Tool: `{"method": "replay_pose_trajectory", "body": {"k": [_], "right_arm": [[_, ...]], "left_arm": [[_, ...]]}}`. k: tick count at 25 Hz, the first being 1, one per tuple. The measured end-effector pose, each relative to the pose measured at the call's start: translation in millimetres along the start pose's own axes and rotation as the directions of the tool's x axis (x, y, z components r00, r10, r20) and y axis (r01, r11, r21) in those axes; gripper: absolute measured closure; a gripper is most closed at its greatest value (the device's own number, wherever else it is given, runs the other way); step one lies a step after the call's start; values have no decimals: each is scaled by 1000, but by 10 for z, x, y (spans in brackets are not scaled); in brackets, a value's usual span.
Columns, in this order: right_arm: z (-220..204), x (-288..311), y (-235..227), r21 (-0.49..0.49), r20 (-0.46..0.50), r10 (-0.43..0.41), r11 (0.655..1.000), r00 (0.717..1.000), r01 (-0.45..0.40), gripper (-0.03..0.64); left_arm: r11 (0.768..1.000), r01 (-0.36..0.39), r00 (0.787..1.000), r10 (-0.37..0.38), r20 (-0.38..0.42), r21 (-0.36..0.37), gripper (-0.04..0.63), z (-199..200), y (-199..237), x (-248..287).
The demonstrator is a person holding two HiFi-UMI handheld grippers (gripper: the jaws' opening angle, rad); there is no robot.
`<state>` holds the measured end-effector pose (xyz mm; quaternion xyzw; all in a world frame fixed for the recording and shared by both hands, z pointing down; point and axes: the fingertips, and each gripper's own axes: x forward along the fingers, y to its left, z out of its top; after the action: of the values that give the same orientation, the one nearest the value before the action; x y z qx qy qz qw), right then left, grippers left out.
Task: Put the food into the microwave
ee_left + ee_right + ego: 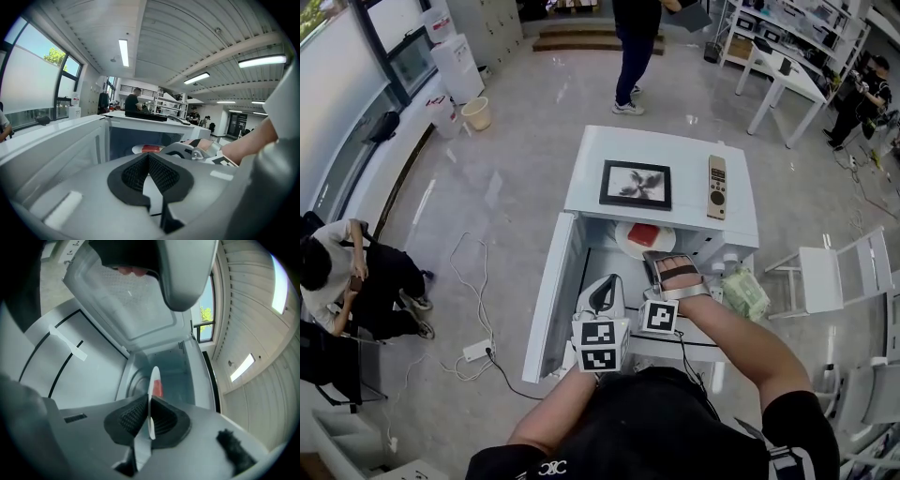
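The right tool (pixel 659 265) pinches the rim of the white plate (pixel 622 243), its pads pressed on the thin edge. The plate carries the red food (pixel 643 234) and sits in the mouth of the white microwave (pixel 591 178), whose door (pixel 546 309) hangs open at 9 o'clock. The left tool (pixel 604 286), at 7 o'clock of the plate, has its jaws pressed together on nothing. A black frame (pixel 636 184) and a remote (pixel 716 187) lie on the microwave's top

One microwave (pixel 675 150), one plate (pixel 629 247) (one food piece (pixel 644 234)), one remote (pixel 717 187)
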<state>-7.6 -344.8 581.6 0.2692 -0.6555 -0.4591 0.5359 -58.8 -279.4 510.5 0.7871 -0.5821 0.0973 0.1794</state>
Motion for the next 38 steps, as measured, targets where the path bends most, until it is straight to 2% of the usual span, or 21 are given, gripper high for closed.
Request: {"method": "replay_pose_trajectory", "body": {"k": [10,15,18,22,27,34,38], "right_arm": [[-44,388,40,16,-8,29,999,1000,-29,598],[-49,634,-15,33,-17,20,999,1000,-20,597],[-101,833,119,29,-33,46,999,998,-45,597],[-56,952,53,70,-10,47,996,999,-46,597],[-78,1118,123,48,-36,72,996,997,-70,597],[-41,1228,115,96,-31,99,991,995,-95,597],[-30,1243,142,157,-11,124,980,992,-121,597]], "left_arm": [[997,-69,998,69,-10,-27,588,-32,126,30],[996,-79,997,79,-15,-30,588,-41,128,40],[996,-88,996,87,-28,-27,588,-80,155,37],[995,-97,994,95,-47,-27,588,-146,191,33],[993,-110,992,107,-63,-43,588,-233,257,27],[991,-119,991,114,-73,-57,588,-287,312,18],[993,-108,992,105,-70,-56,588,-278,299,12]]}}
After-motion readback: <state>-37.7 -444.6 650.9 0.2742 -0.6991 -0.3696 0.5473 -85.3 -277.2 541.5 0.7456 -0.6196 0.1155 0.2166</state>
